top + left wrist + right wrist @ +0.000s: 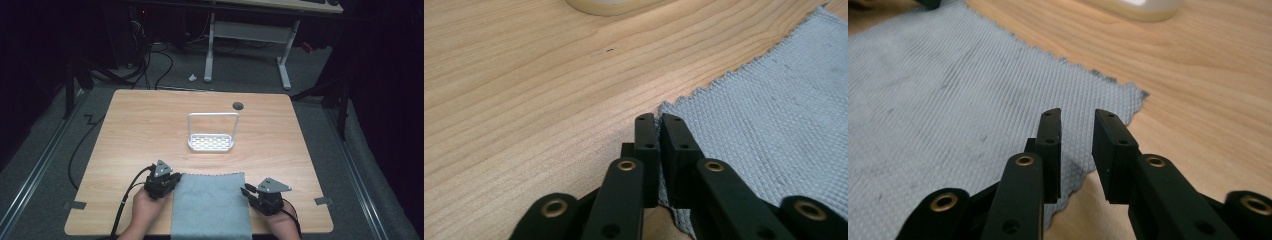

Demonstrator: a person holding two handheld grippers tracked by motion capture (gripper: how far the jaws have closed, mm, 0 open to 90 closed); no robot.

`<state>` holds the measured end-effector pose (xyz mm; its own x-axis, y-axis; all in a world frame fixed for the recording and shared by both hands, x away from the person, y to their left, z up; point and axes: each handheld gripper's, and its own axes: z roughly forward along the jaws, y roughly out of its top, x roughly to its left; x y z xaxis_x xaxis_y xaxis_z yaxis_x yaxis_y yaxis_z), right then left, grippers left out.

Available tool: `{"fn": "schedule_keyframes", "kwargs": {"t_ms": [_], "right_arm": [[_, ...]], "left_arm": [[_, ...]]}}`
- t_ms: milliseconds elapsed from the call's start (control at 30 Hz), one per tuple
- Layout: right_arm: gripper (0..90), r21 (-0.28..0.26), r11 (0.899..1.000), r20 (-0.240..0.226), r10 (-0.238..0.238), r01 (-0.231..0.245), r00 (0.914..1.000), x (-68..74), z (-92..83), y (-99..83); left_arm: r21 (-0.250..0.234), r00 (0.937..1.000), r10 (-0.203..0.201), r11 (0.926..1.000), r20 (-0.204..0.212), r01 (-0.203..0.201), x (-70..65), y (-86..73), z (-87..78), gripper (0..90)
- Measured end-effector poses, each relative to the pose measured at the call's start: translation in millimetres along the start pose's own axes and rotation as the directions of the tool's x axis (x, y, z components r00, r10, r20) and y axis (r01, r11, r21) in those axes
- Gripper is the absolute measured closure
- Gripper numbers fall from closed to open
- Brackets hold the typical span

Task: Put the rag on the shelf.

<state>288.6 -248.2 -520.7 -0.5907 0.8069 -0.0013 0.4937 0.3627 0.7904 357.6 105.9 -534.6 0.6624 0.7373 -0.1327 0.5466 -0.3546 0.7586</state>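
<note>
So the grey cloth (211,204) is lying flat on the near part of the wooden table (150,125), between the two hands, and its near end is going out of the high view at the bottom. The left gripper (167,181) is sitting at the far left corner of the cloth; in the left gripper view its jaws are standing almost together, and the edge of the cloth (774,110) is seeming to be pinched between them, so this corner is probably already taken. The right gripper (1076,131) is resting just beside the far right corner, and its jaws are standing apart with a clear gap, the cloth corner (1120,100) lying under and ahead of them, not pressed. The white rack (211,134) is standing well apart, further on the table, untouched. As I am judging it, the work with the cloth is only beginning: one corner is gripped, the other is waiting, and lifting or folding is not yet done
</note>
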Motion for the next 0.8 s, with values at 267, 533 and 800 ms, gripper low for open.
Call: {"fn": "schedule_keyframes", "kwargs": {"t_ms": [267, 533, 800], "right_arm": [[65.3, 0.043, 0.996, 0.094, 0.073, -0.077, 0.9929, -21.8, 30.5, 28.2], [66.9, 0.085, 0.993, 0.103, 0.072, -0.081, 0.992, -24.7, 47.6, 25.8], [85.8, 0.076, 0.996, 0.076, 0.044, -0.05, 0.9962, -19.0, 47.6, 24.4]], "left_arm": [[0.001, 0.9999, -0.007, 1.0, 0.014, 0.007, 0.8, -0.9, -0.8, 87.9], [0.001, 0.9988, -0.031, 0.9995, 0.039, 0.031, 4.3, -1.0, -0.9, 87.5], [0.001, 0.9989, -0.029, 0.9996, 0.036, 0.029, 3.6, -1.1, -1.0, 87.6]]}}
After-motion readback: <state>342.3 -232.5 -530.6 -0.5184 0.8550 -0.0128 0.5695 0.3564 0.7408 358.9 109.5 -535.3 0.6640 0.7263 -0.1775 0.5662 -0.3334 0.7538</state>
